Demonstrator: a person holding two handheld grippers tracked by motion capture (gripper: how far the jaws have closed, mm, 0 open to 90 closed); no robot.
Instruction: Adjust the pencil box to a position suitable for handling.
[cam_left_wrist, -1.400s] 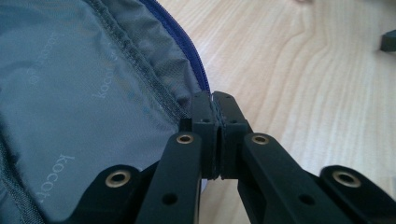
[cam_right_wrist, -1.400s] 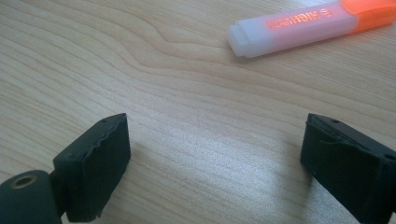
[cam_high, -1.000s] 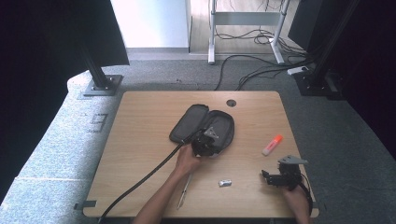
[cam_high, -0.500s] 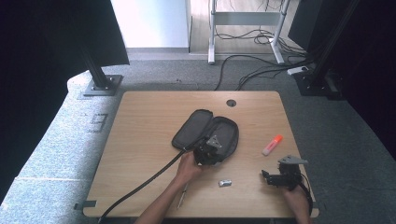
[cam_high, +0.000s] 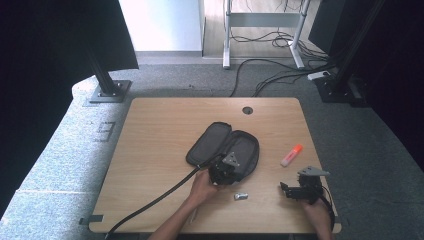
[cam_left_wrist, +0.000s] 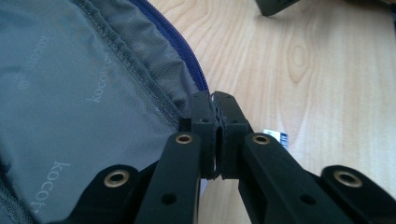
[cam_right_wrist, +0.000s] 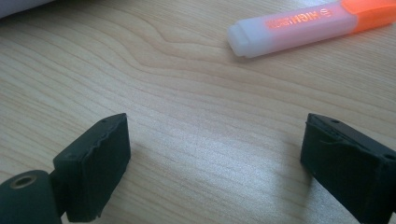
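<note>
A dark grey pencil case lies open at the table's centre, its grey printed lining facing up. My left gripper sits at the case's near edge, and its jaws are pinched together on the zip rim of the case. The left gripper holds that thin edge between its pads. My right gripper rests near the front right corner with its jaws wide apart over bare wood. An orange highlighter lies just beyond it, untouched.
The highlighter lies right of the case. A small white and silver item sits on the wooden table between the two hands, and also shows past the left jaws. A pen lies by the left forearm.
The left gripper has pulled the pencil case a little to the right and toward the front edge. The right gripper has stayed in place.
</note>
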